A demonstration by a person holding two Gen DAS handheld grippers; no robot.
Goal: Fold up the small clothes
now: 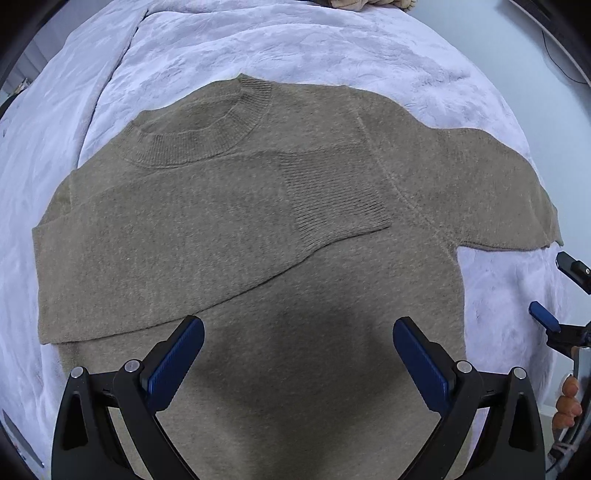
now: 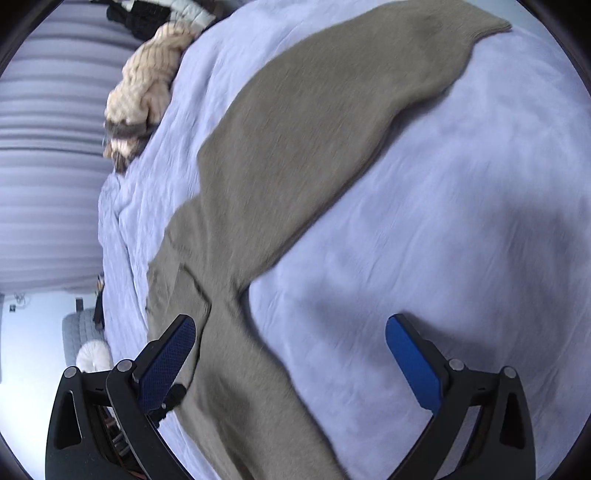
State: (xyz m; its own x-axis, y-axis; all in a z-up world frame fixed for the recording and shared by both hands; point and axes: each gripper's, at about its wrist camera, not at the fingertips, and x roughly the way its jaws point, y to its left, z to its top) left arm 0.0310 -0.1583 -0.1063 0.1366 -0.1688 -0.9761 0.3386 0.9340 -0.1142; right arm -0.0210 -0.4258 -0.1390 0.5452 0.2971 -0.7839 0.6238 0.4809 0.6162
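A taupe knit sweater (image 1: 258, 221) lies flat, front up, on a lavender blanket (image 1: 332, 48). One sleeve is folded across the chest, and its ribbed cuff (image 1: 343, 199) rests near the middle. The other sleeve (image 1: 498, 181) lies spread out to the right. My left gripper (image 1: 297, 328) hovers open above the lower body of the sweater with nothing between its fingers. At the right edge, over bare blanket just below the spread sleeve, my right gripper (image 1: 557, 291) is open. In the right wrist view the spread sleeve (image 2: 314, 122) runs up to its cuff (image 2: 487, 26), and the right gripper (image 2: 291, 328) is wide open and holds nothing.
A cream and brown knitted garment (image 2: 147, 85) lies bunched at the far edge of the bed. Beyond the bed edge is a pleated curtain (image 2: 44, 147). A hand (image 1: 569, 402) holds the right gripper's handle. Bare blanket (image 2: 461, 221) spreads beside the sleeve.
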